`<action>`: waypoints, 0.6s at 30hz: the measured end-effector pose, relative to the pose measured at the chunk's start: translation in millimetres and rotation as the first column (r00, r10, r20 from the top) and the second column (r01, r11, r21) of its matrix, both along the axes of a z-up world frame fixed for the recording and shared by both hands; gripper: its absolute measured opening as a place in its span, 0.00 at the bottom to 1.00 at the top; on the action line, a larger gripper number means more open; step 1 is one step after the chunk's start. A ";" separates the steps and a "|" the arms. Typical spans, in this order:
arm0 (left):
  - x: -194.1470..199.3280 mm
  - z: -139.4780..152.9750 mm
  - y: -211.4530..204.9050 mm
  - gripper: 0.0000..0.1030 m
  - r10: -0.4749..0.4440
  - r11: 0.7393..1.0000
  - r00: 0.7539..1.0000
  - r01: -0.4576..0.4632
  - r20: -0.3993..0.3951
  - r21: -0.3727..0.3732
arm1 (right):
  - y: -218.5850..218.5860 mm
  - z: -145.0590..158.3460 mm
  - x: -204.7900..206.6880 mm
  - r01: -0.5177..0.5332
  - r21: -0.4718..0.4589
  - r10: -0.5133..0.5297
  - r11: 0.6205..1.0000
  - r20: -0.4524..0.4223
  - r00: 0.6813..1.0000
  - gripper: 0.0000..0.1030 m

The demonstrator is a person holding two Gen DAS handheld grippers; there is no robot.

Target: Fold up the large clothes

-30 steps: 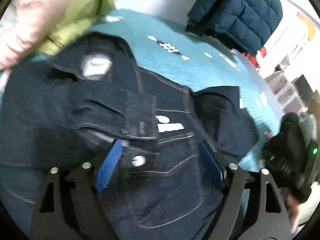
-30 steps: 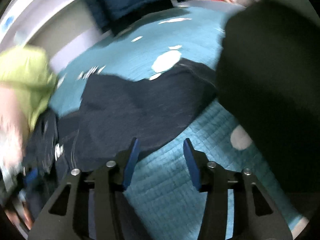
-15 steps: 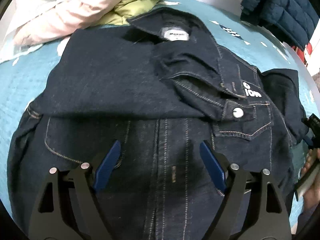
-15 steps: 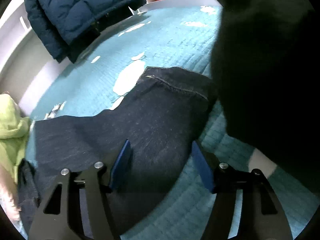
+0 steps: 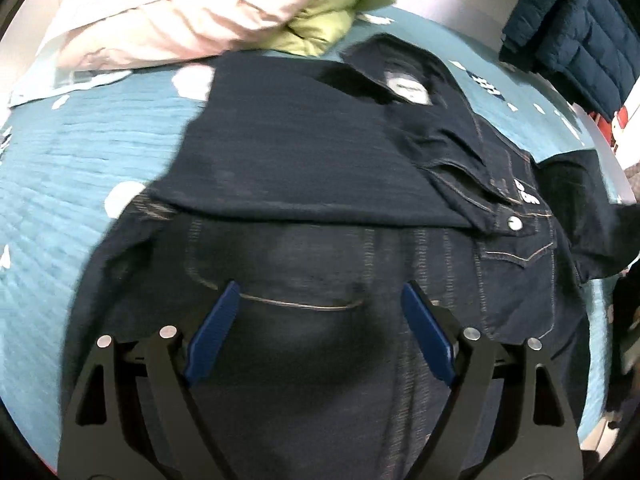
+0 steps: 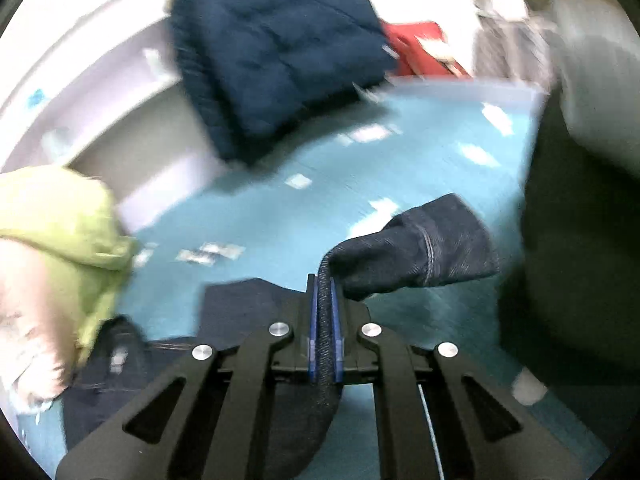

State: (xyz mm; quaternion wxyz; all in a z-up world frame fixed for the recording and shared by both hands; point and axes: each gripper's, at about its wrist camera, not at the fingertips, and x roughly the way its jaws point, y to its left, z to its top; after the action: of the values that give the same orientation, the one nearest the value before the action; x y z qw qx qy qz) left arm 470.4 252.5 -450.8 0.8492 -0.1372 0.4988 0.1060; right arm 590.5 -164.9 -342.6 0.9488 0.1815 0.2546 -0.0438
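Note:
A dark denim jacket [image 5: 320, 160] lies front up on the teal bedspread [image 5: 80, 152], its left sleeve folded across the chest. My left gripper [image 5: 320, 286] hovers open just above the jacket's lower front, with nothing between its blue pads. In the right wrist view, my right gripper [image 6: 324, 278] has its jaws closing, and the pads press on the jacket's other sleeve [image 6: 420, 248]. The cuff sticks out past the fingertips, lifted off the bedspread [image 6: 280, 216]. The jacket body [image 6: 240, 304] lies low left of that gripper.
A pink puffer jacket [image 5: 160, 12] and a green garment [image 5: 332, 12] are piled at the bed's far left. A navy puffer jacket [image 6: 272, 48] lies at the far edge by the wall, with a red item [image 6: 420, 48] beside it. A large dark shape [image 6: 580, 260] fills the right.
The right gripper went from open over the flat sleeve to shut on it and lifted it. The left gripper, still open, travelled across the jacket toward its lower left front.

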 end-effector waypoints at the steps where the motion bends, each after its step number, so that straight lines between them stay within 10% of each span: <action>1: -4.7 1.3 9.1 0.82 0.011 1.000 1.000 -0.011 0.002 0.013 | 12.3 10.9 -3.3 -0.030 -0.020 0.030 0.999 0.029 0.999 0.06; 9: -26.9 4.5 73.1 0.82 0.106 0.994 0.994 -0.106 0.006 -0.023 | 193.2 57.0 -28.4 -0.392 -0.209 0.421 0.896 0.121 0.899 0.06; 18: -36.2 6.8 96.1 0.82 0.120 0.988 0.992 -0.116 0.030 -0.101 | 375.6 -79.4 -37.8 -0.729 -0.346 0.623 0.590 -0.379 0.684 0.16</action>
State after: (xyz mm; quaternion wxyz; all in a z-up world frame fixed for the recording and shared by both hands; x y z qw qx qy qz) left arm 434.2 348.6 -444.0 0.8425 -0.2103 0.4789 0.1288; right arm 552.6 210.7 -422.0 0.8727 -0.1715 0.3877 0.2422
